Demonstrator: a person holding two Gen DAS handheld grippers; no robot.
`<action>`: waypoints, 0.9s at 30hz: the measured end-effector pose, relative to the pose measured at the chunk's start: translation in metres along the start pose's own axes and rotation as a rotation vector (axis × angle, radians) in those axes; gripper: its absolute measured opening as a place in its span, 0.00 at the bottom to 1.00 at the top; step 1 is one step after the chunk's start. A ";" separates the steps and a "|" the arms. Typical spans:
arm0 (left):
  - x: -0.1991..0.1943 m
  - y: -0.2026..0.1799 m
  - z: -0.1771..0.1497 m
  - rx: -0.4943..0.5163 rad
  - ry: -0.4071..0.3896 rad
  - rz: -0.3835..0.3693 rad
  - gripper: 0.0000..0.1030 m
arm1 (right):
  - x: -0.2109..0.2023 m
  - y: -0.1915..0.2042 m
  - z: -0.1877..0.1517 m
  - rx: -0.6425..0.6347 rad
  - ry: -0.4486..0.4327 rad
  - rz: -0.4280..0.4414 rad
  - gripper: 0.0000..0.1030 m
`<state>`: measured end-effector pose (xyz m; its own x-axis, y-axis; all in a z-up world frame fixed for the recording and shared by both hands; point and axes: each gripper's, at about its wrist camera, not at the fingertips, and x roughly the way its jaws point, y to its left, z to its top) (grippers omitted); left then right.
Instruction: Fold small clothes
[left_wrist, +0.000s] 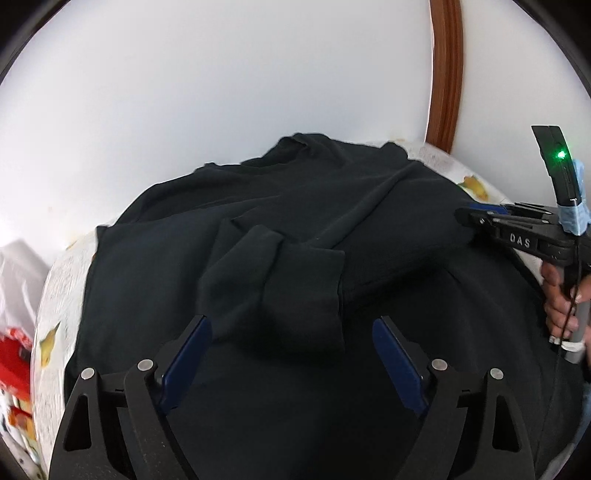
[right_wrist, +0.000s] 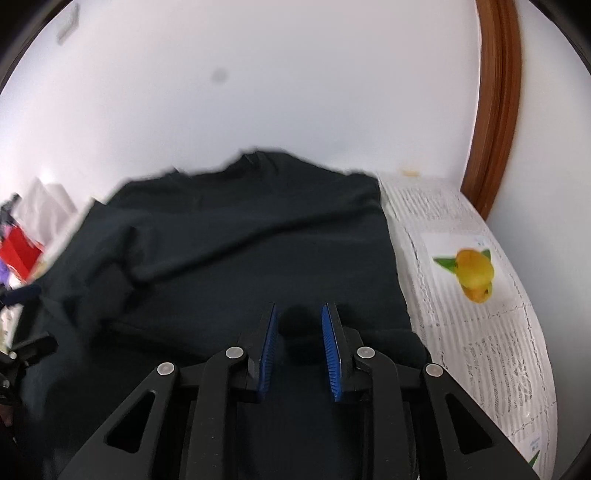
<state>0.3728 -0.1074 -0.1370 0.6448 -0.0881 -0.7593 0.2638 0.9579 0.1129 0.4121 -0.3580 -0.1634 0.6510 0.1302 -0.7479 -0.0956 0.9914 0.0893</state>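
A black long-sleeved garment (left_wrist: 295, 229) lies spread on the table, with both sleeves folded in so that their cuffs (left_wrist: 280, 280) cross on the body. My left gripper (left_wrist: 291, 325) is open wide just above the crossed cuffs, holding nothing. My right gripper (right_wrist: 299, 314) hovers over the garment's right part (right_wrist: 258, 243) with its blue pads (right_wrist: 330, 343) partly apart and nothing between them. It also shows at the right edge of the left wrist view (left_wrist: 517, 229), held by a hand.
The table wears a white printed cover with yellow fruit pictures (right_wrist: 474, 273). A white wall stands close behind. A brown wooden frame (right_wrist: 495, 110) rises at the back right. Red and white clutter (left_wrist: 14, 350) lies at the left.
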 end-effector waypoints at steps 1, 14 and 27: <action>0.007 -0.003 0.001 0.008 0.004 0.005 0.85 | 0.005 -0.002 -0.003 0.005 0.011 0.003 0.18; 0.029 -0.007 -0.002 0.037 0.038 0.102 0.33 | 0.014 0.000 -0.010 -0.024 -0.018 -0.029 0.17; -0.006 0.185 -0.021 -0.437 0.016 0.011 0.19 | -0.013 0.011 0.001 -0.083 0.023 -0.106 0.27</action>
<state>0.4021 0.0760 -0.1251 0.6334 -0.0765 -0.7701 -0.0738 0.9846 -0.1585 0.4038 -0.3491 -0.1521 0.6437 0.0233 -0.7650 -0.0900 0.9949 -0.0455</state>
